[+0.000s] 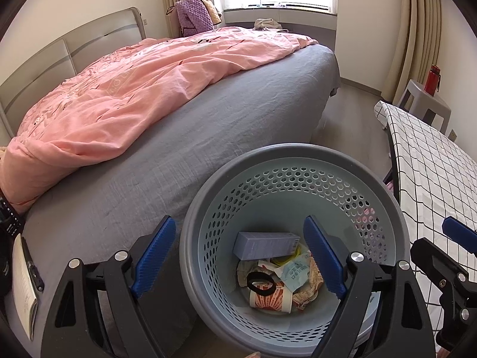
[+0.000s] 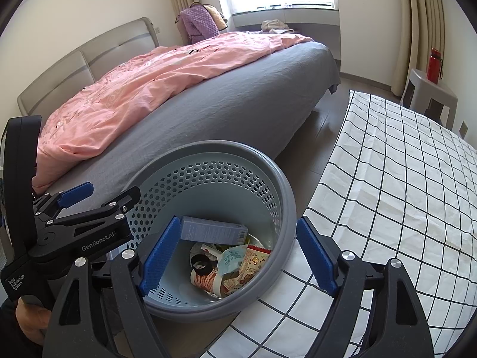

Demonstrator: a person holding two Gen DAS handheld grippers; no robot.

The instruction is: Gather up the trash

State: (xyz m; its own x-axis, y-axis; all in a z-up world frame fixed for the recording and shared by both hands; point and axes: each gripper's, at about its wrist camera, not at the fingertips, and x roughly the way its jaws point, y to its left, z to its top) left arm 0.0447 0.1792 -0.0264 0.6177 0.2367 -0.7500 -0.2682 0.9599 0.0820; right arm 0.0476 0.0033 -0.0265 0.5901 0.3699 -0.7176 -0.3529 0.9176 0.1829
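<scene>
Notebook [image 1: 25,286] on bed cut by left frame edge, wrapper print [image 1: 295,271] in bin too small to read, bin's [image 1: 190,238] near rim hidden behind left tool [image 1: 238,256], checked tabletop [image 2: 402,179] cropped right.

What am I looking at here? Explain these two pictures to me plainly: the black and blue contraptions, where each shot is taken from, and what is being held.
There is no robot. A person holds a pair of hand-held tongs in each hand, and a wide-angle camera on each looks forward along its two blue-padded fingers. One picture comes from the left tongs, the other from the right tongs; the left ones also show at the left edge of the right-hand picture.

Both look down into a grey perforated wastebasket standing on the floor between a bed with a pink duvet and a surface under a checked cloth. Inside lie a grey-blue carton, a black hair tie, a printed paper cup and wrappers.

Both tongs stand open and hold nothing.
</scene>
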